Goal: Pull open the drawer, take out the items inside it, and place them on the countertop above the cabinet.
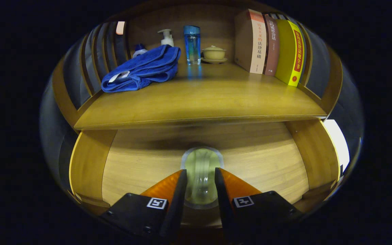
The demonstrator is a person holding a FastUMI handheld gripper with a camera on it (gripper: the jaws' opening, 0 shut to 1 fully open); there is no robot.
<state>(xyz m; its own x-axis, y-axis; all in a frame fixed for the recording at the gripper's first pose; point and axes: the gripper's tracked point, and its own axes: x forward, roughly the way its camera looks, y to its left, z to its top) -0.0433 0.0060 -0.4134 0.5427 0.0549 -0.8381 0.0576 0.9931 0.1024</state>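
I see the gripper (pixel 200 180) reaching down into the open drawer (pixel 131 163), its two fingers (pixel 178 190) standing a little apart with a clear glass jar (pixel 201 177) between them. The jar lies on the pale wooden drawer floor, its round greenish end pointing away from me just beyond the fingertips. Both fingers sit close against the jar's sides, but I cannot tell whether they actually press on it. The drawer's side walls rise to the left and right of the fingers.

Above and beyond the fingers runs the table (pixel 199 98), the wooden top of the cabinet, with its front edge overhanging the drawer. Far beyond the left finger a blue towel (pixel 141 69) lies crumpled on it, and behind the towel stand a white pump bottle (pixel 166 36) and a smaller bottle with a blue cap (pixel 139 49). Straight ahead, well past the jar, a tall blue-tinted glass (pixel 192 44) stands upright, with a small lidded cup on a saucer (pixel 213 54) just beside it. Beyond the right finger, a row of books (pixel 271 46) stands upright at the back of the table.
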